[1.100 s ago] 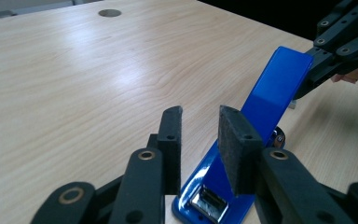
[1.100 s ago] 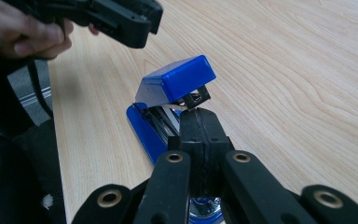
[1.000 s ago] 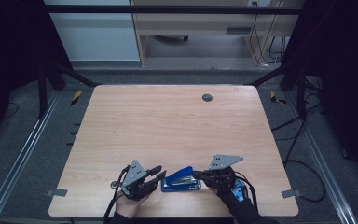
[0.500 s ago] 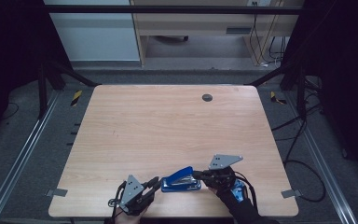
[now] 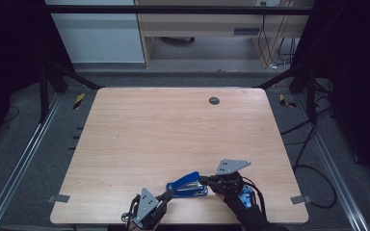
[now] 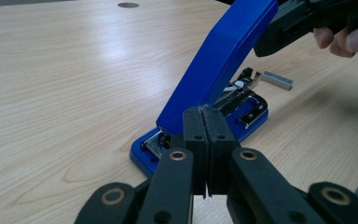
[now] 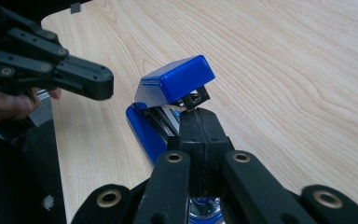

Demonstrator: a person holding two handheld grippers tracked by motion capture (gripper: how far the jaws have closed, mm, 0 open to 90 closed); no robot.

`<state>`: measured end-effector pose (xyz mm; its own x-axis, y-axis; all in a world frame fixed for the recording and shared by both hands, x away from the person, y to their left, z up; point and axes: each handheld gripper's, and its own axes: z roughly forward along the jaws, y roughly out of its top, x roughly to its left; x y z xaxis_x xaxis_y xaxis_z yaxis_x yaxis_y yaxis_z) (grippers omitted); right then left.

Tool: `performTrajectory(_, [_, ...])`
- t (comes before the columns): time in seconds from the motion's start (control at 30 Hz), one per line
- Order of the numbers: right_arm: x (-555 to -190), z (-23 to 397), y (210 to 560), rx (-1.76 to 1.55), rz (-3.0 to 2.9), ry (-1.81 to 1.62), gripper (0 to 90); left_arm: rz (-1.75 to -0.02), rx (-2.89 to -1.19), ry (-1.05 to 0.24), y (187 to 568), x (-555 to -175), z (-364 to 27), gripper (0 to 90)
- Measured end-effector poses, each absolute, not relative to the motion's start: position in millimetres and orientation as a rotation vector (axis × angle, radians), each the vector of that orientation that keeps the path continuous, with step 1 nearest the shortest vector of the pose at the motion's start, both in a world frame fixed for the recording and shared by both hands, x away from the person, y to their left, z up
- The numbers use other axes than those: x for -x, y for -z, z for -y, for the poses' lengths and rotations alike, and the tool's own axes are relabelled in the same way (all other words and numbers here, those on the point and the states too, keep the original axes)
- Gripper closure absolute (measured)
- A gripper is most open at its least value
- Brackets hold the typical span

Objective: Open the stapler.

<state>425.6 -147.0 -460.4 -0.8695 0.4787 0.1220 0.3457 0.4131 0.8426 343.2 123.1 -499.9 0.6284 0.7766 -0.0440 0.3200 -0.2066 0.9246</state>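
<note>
With both claws pressed together, the blue stapler (image 5: 188, 184) is being steadied by the left claw (image 6: 206, 140) at its hinge end while its lid is being kept raised by the right claw (image 7: 200, 140), best done gently so the staple strip (image 6: 277, 80) beside the stapler is not being knocked.

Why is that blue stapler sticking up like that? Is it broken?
It looks opened, not broken. The stapler's blue top is tilted up from its base near the table's front edge, showing the metal inside. A loose strip of staples lies on the wood beside it.
</note>
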Motion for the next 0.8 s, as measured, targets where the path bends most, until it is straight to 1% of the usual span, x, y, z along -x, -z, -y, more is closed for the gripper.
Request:
performTrajectory(0.2, [-425.7, 147.0, 460.4, -0.744, -2.523, -1.455, 90.0, -0.885, -1.802, -0.552, 505.5, -341.2, -110.3, 89.4])
performTrajectory(0.5, [-425.8, 147.0, 460.4, -0.748, -2.525, -1.457, 90.0, -0.843, -1.820, -0.507, 510.7, -341.5, -85.4, 89.4])
performTrajectory(0.7, [-425.9, 146.9, 460.3, -0.744, -2.524, -1.455, 90.0, -0.874, -1.815, -0.471, 513.5, -344.5, -67.7, 89.4])
performTrajectory(0.8, [-425.9, 146.7, 460.4, -0.745, -2.524, -1.453, 90.0, -0.891, -1.816, -0.483, 514.4, -347.3, -58.9, 89.4])
